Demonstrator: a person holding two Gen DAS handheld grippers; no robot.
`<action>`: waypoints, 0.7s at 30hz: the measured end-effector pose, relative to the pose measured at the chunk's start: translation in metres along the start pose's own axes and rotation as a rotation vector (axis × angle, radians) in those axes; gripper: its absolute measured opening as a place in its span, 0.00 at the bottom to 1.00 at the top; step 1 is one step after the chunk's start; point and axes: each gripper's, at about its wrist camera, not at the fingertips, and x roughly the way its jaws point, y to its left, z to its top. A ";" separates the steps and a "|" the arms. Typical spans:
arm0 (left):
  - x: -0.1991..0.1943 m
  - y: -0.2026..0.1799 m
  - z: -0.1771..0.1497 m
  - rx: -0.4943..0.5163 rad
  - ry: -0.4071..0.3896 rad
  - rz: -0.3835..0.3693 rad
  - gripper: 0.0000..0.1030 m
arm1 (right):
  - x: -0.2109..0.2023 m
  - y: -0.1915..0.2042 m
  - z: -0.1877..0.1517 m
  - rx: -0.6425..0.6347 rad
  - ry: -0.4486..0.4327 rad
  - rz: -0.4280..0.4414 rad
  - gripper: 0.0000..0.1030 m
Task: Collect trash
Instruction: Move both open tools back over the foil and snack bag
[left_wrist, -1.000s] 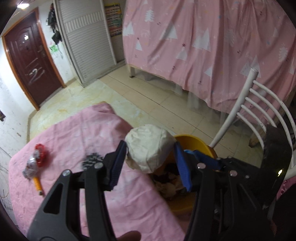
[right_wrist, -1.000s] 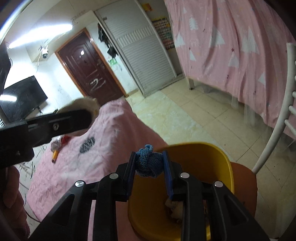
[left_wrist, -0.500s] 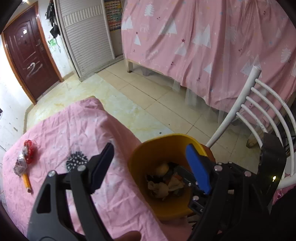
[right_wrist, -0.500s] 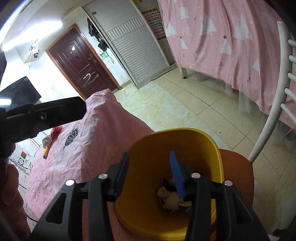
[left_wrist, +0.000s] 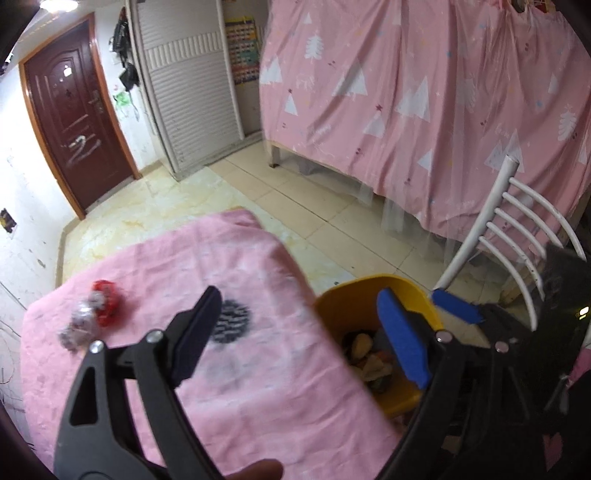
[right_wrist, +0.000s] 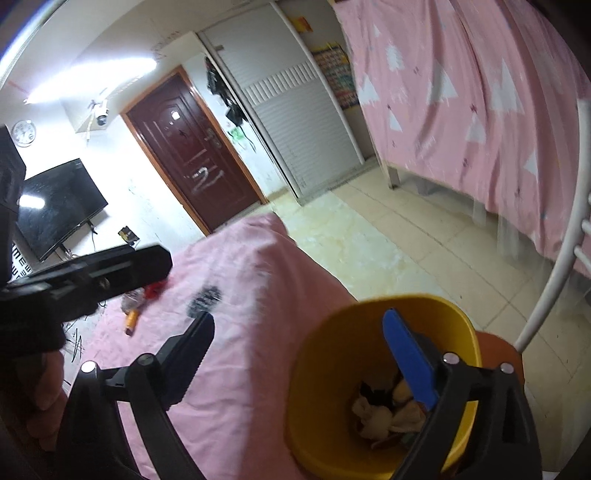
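Note:
The yellow bin (left_wrist: 354, 306) (right_wrist: 332, 350) stands beside the pink-clothed table (left_wrist: 221, 387) and holds crumpled trash (left_wrist: 369, 354) (right_wrist: 376, 413). My left gripper (left_wrist: 299, 299) hovers over the table edge and the bin rim; its jaws are opening with nothing between them. My right gripper (right_wrist: 299, 319) hangs above the bin, jaws also opening and empty. Left on the cloth are a red wrapper (left_wrist: 105, 302) (right_wrist: 155, 290), a clear crinkled wrapper (left_wrist: 79, 325), a dark fuzzy scrap (left_wrist: 231, 321) (right_wrist: 205, 295) and an orange stick (right_wrist: 131, 321).
The bin rests on the orange-brown seat (right_wrist: 495, 350) of a white slatted chair (left_wrist: 498, 221). Behind it hangs a pink patterned curtain (left_wrist: 406, 92). Tiled floor leads to a dark red door (left_wrist: 74, 122). A television (right_wrist: 55, 206) hangs on the left wall.
The left gripper let go of a white crumpled ball and the right of a blue cloth wad; both went into the bin. Both jaws spread wide and the grippers drew back towards the table.

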 end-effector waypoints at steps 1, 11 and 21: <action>-0.006 0.010 -0.002 -0.004 -0.013 0.011 0.81 | -0.002 0.009 0.002 -0.011 -0.016 0.005 0.86; -0.041 0.136 -0.015 -0.155 -0.072 0.134 0.84 | 0.014 0.069 0.004 -0.070 -0.020 0.066 0.89; -0.052 0.233 -0.033 -0.248 -0.063 0.253 0.84 | 0.070 0.144 0.007 -0.171 0.072 0.122 0.89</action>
